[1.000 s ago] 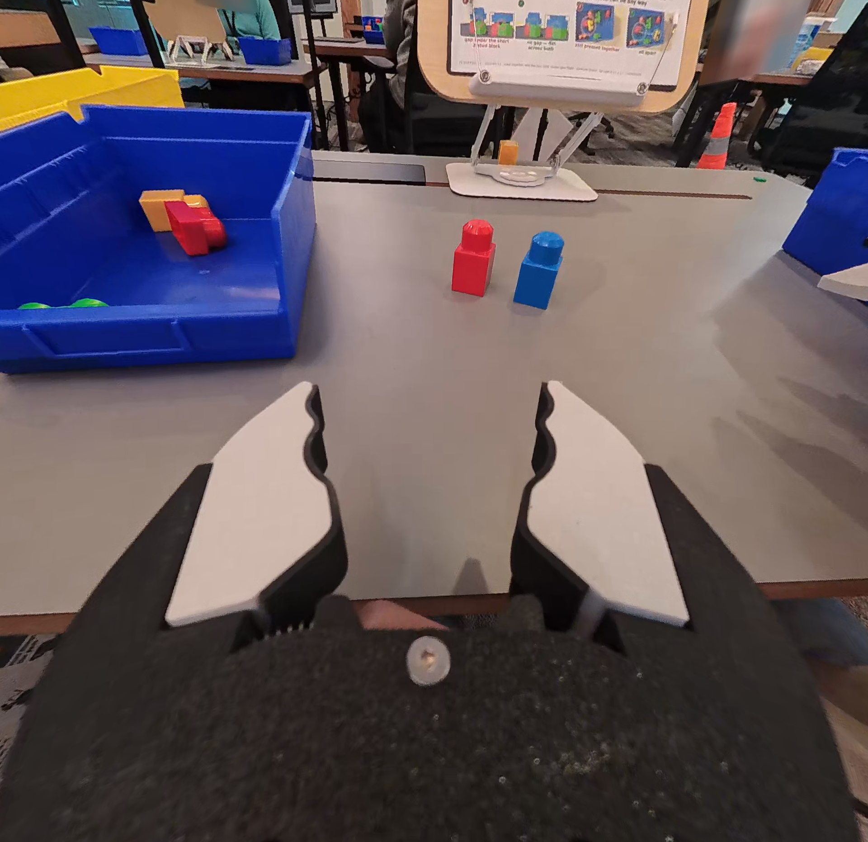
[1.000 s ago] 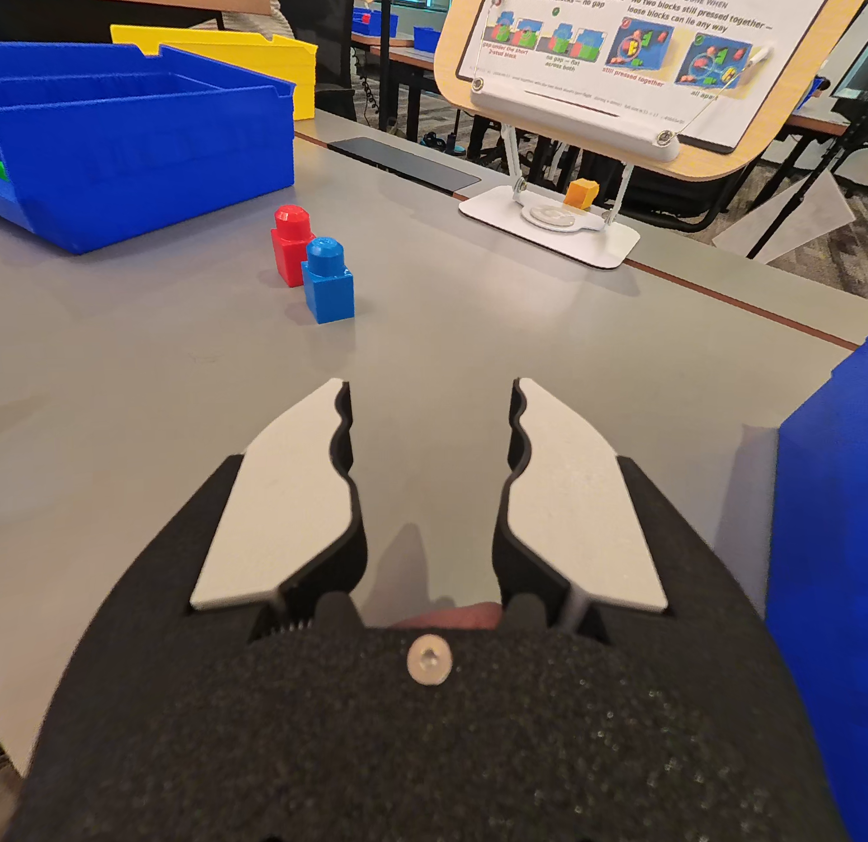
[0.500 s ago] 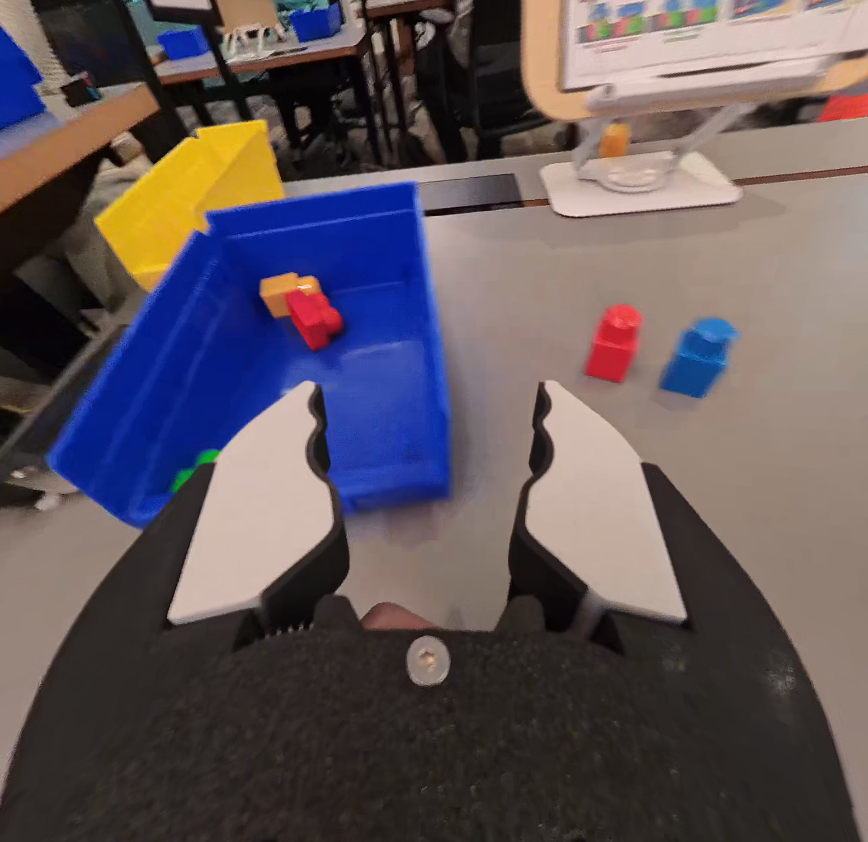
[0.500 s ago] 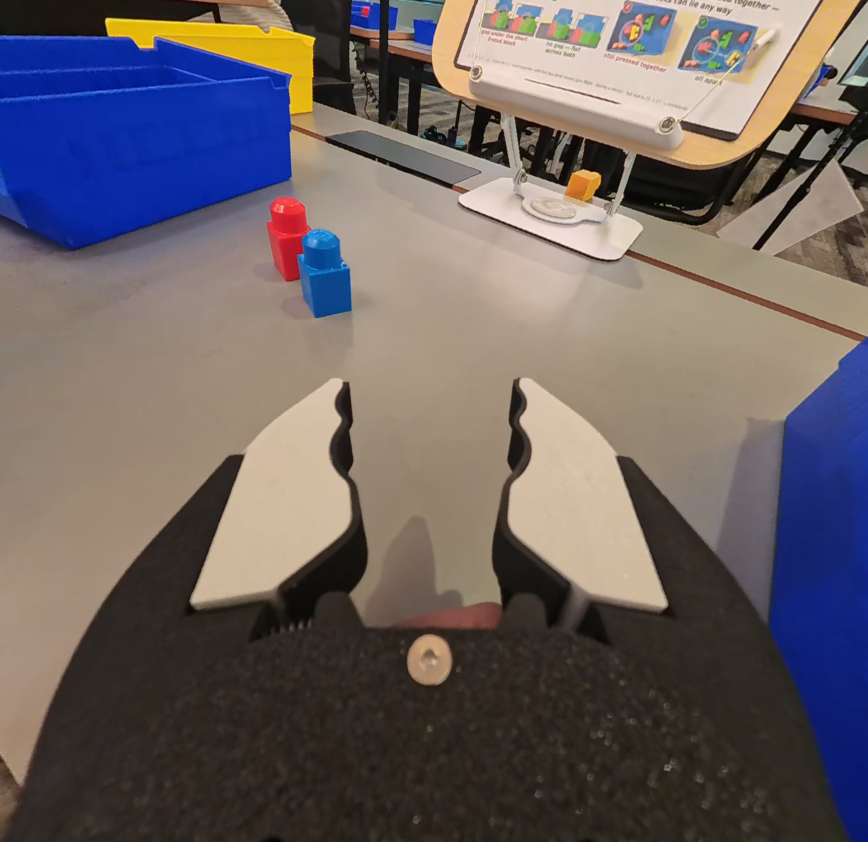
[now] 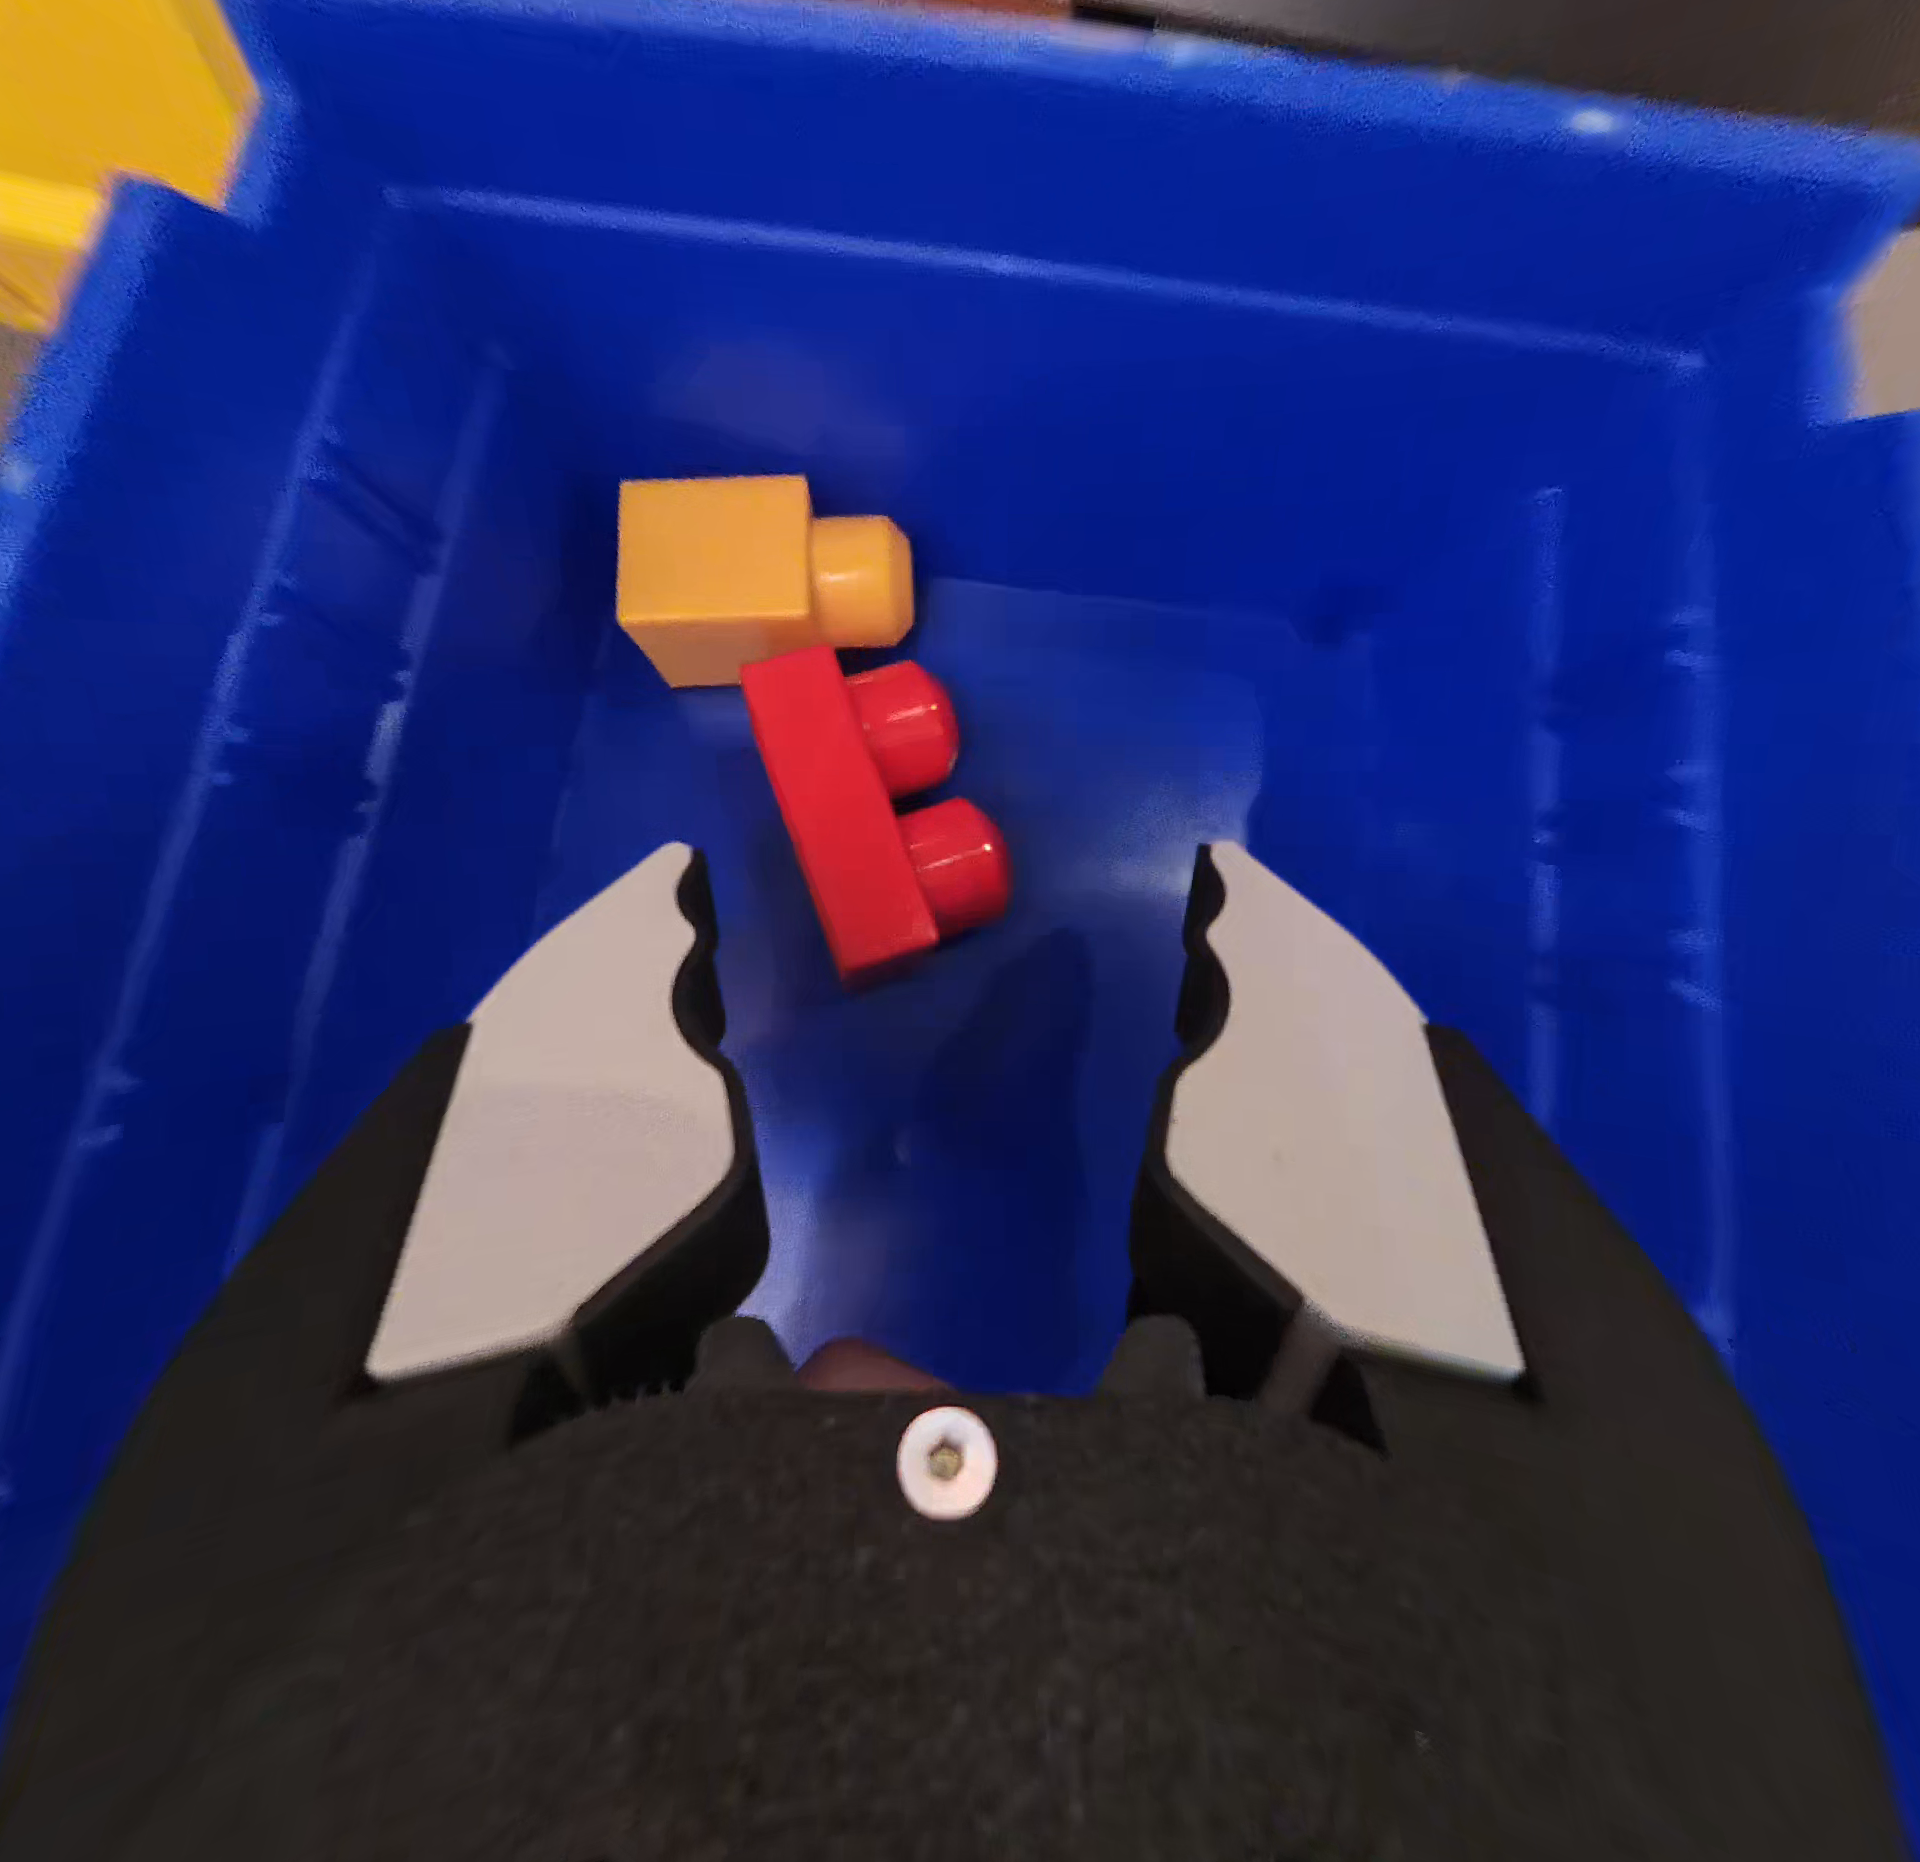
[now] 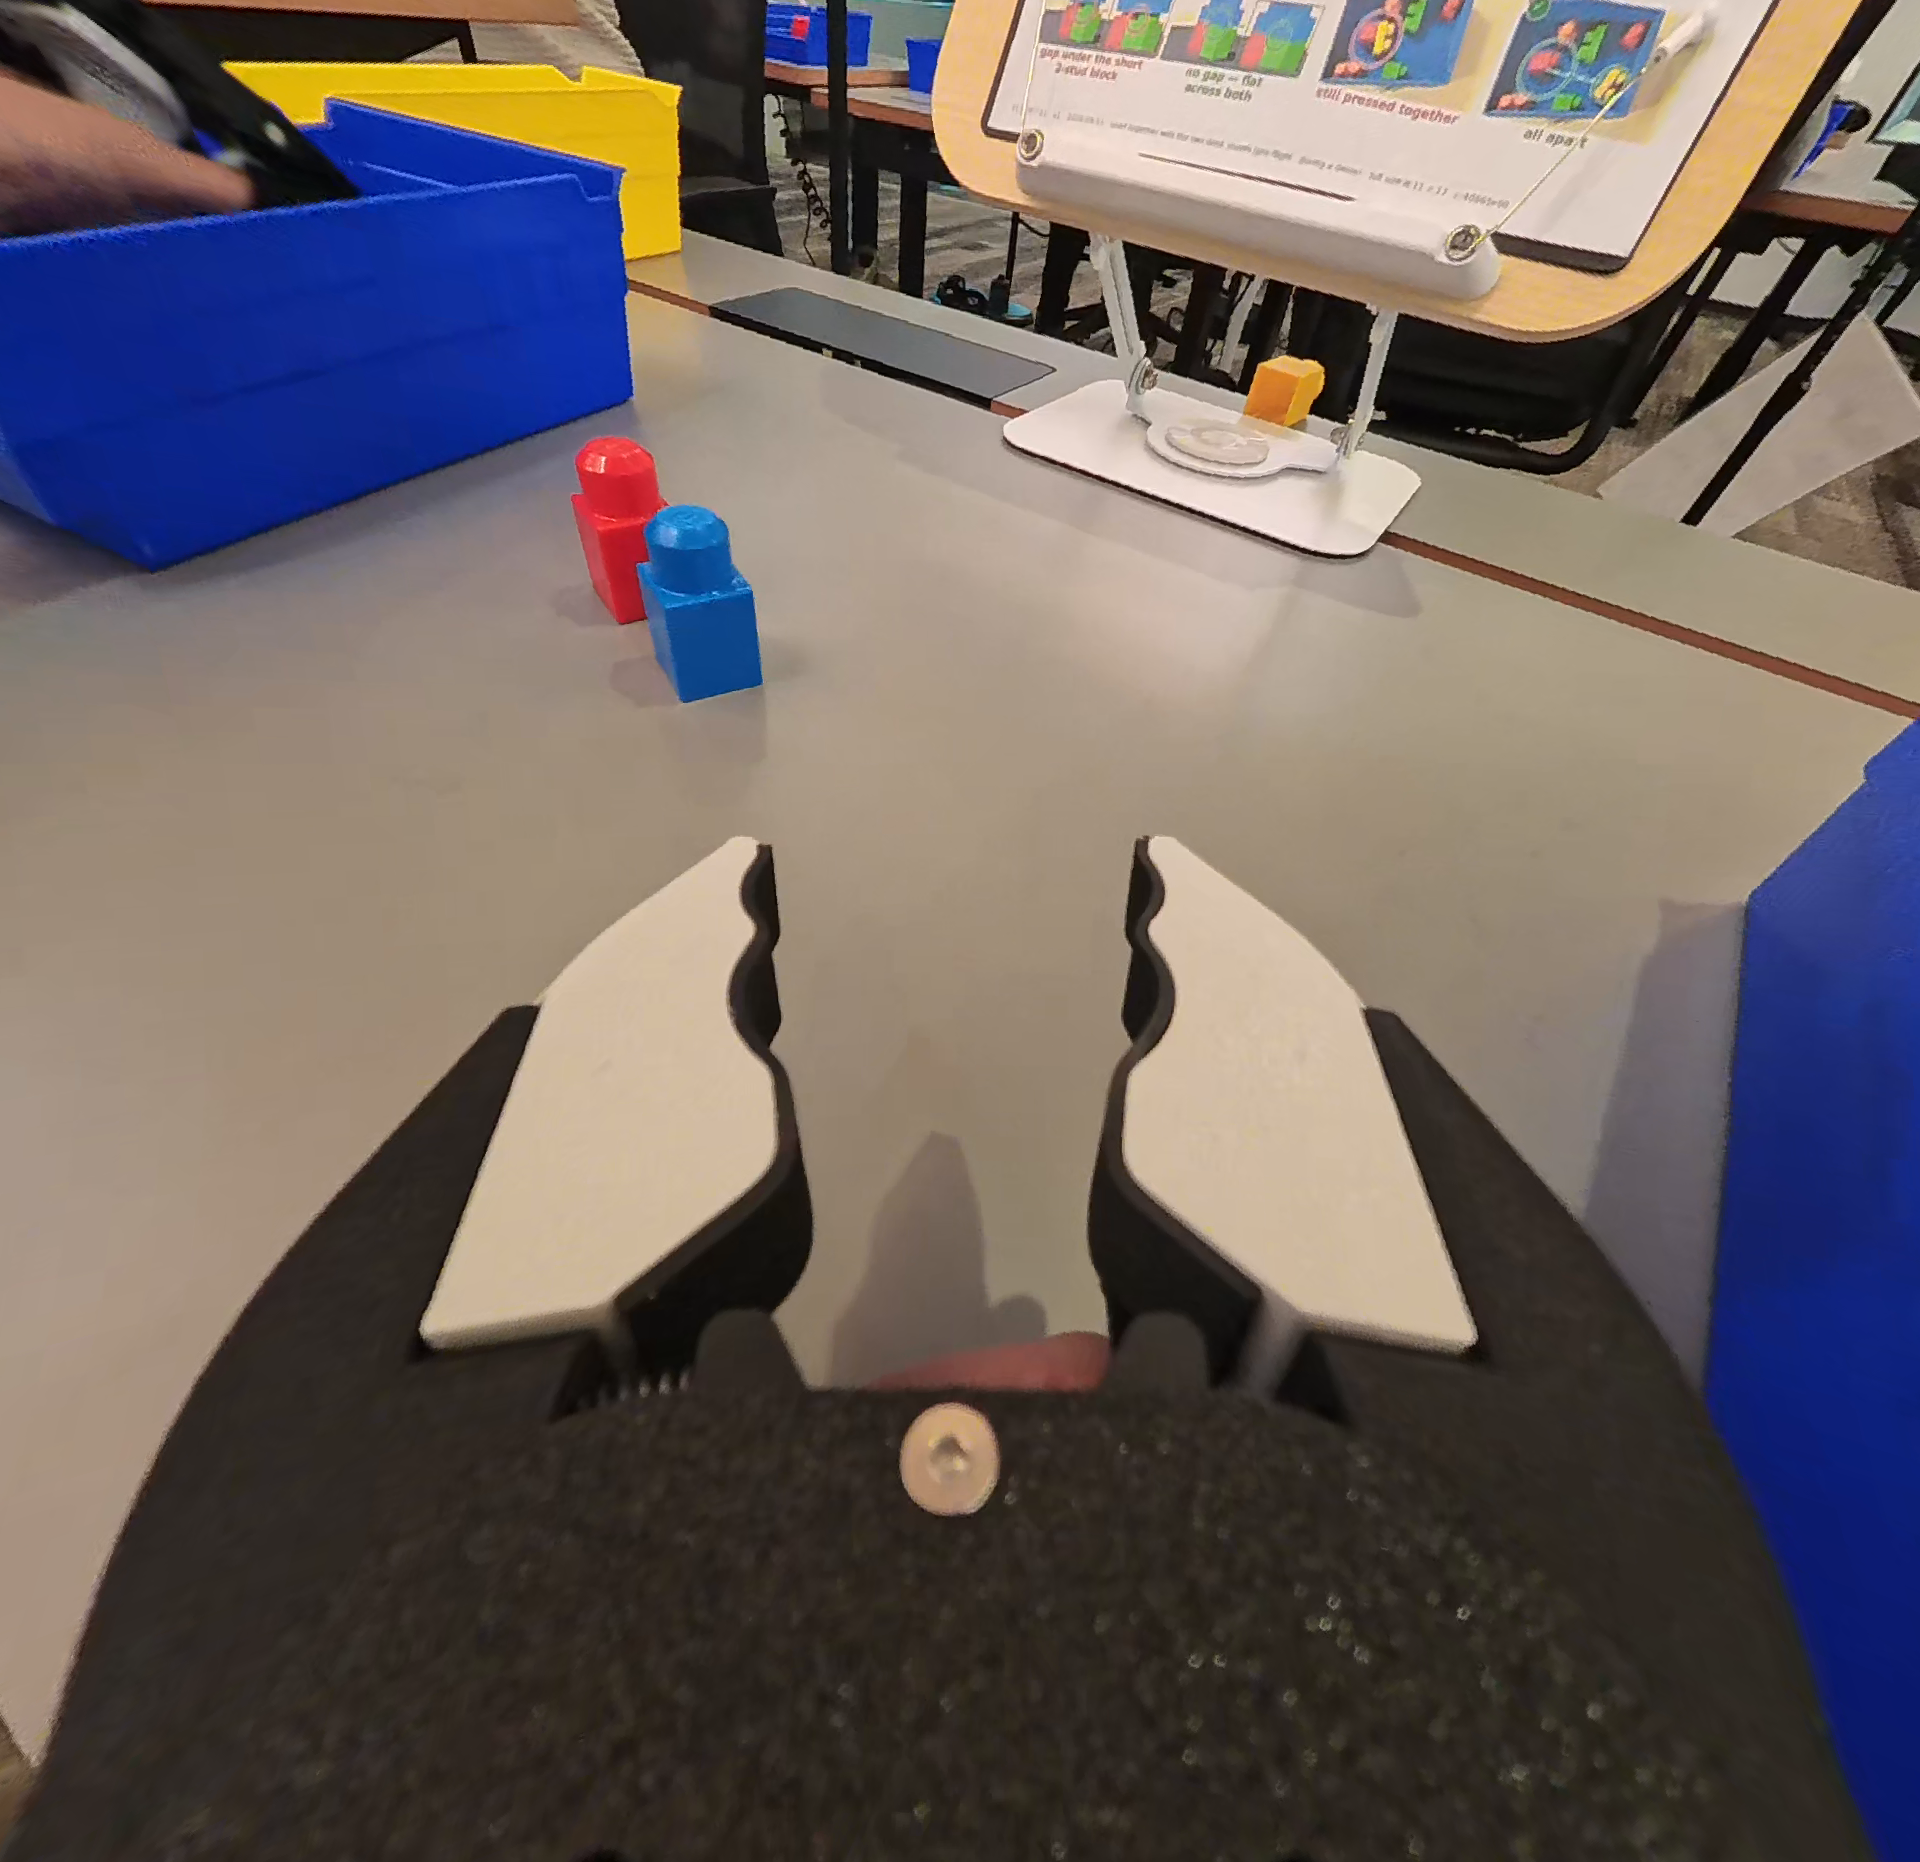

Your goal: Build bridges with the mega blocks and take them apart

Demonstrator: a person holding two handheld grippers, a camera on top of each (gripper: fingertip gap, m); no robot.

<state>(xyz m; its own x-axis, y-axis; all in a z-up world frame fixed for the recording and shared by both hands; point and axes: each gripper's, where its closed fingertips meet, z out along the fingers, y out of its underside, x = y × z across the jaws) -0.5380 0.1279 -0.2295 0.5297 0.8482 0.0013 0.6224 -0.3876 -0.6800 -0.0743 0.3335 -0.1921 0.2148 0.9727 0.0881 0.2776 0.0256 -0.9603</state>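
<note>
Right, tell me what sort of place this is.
Probably a lab or office workroom set up for recording block-handling tasks. A grey table carries blue and yellow parts bins, an illustrated instruction board on a stand faces the worker, and similar desks with bins stand behind.

— Where's my left wrist camera looking?
— Steeply down into the blue bin (image 5: pixel 1039 285), close above its floor.
— And my right one?
— Low over the worktop (image 6: pixel 1039 732), facing forward across it. It catches that same blue bin (image 6: pixel 312 358) at far left.
</note>
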